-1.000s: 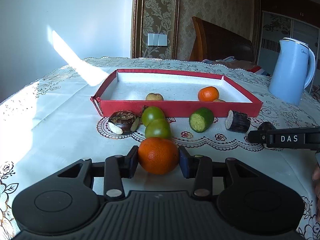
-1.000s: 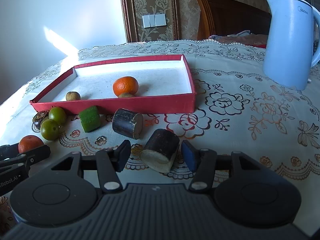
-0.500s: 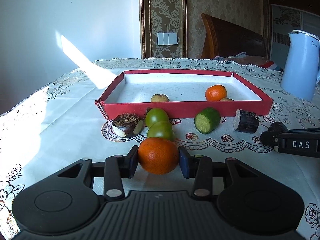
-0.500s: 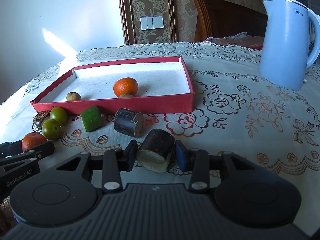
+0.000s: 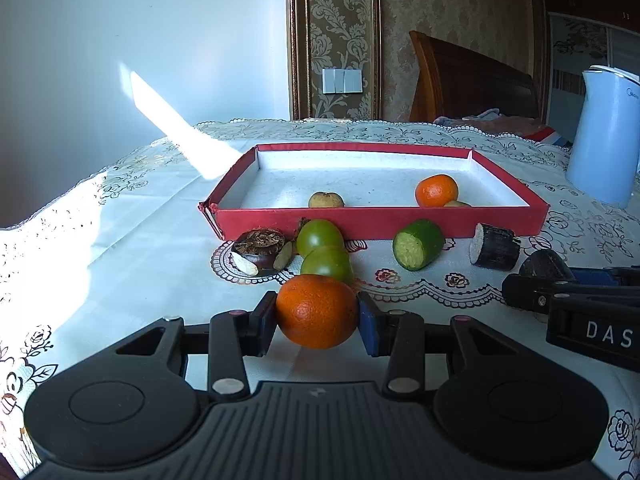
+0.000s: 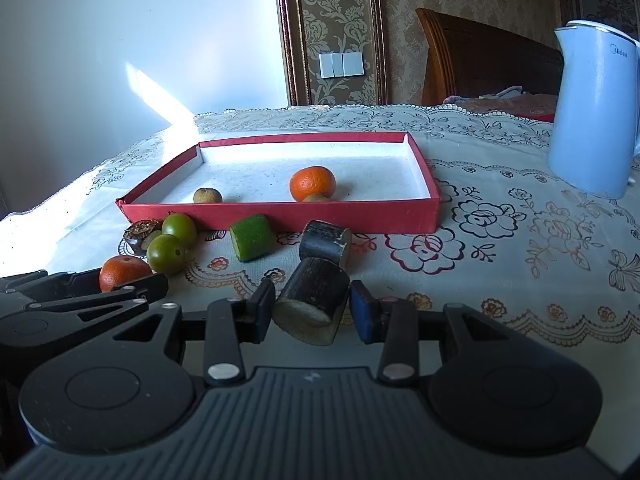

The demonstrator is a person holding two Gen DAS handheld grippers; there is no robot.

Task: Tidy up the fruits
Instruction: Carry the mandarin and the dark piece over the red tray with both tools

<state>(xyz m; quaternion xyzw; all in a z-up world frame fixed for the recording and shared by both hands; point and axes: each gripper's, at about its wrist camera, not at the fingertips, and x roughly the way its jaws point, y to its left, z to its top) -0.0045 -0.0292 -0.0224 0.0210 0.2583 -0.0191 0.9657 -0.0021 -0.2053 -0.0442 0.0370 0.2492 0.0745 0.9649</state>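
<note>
— Holding anything?
— My left gripper (image 5: 318, 317) clamps an orange (image 5: 317, 311), lower centre; my right gripper (image 6: 312, 307) pinches a dark stub (image 6: 313, 300).
— Obstacles?
— Two green fruits (image 5: 325, 251) before the red tray (image 5: 380, 222), mid-frame.

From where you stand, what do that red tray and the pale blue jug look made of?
The red tray looks like cardboard: thin matte walls, a white papery lining, and a corner that has split open. The blue jug looks like smooth plastic or coated metal with a soft sheen and a printed logo; which of the two, I cannot tell.
</note>
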